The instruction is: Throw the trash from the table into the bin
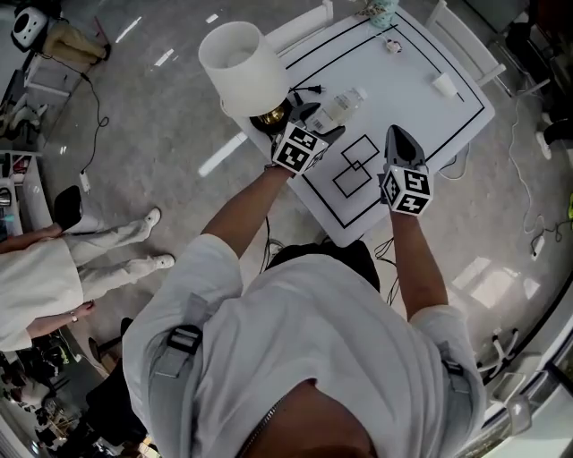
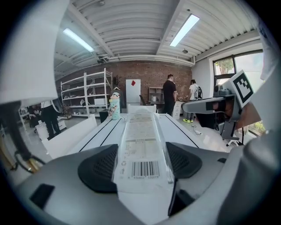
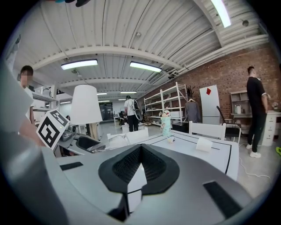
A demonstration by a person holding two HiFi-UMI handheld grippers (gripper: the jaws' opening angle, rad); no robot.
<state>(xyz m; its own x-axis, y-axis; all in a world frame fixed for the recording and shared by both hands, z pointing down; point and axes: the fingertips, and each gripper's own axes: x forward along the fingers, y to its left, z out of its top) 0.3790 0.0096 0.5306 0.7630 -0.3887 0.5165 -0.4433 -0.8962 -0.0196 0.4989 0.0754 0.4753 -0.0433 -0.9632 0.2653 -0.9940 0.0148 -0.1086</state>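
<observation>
A clear plastic bottle (image 1: 338,107) with a barcode label (image 2: 141,145) is clamped between the jaws of my left gripper (image 1: 318,116), just above the near left part of the white table (image 1: 421,116). In the left gripper view the left gripper (image 2: 140,161) is shut on the bottle's body, and the bottle points away along the table. My right gripper (image 1: 397,136) hovers over the table's near edge to the right, jaws shut with nothing between them (image 3: 139,163). A white paper cup (image 1: 444,85) lies on its side at the far right of the table (image 3: 203,144).
A lamp with a white shade (image 1: 242,67) stands at the table's left corner, close to the left gripper. A teal bottle (image 1: 380,11) and a small item (image 1: 392,45) sit at the far end. White chairs (image 1: 466,40) flank the table. A person (image 1: 54,268) stands at left.
</observation>
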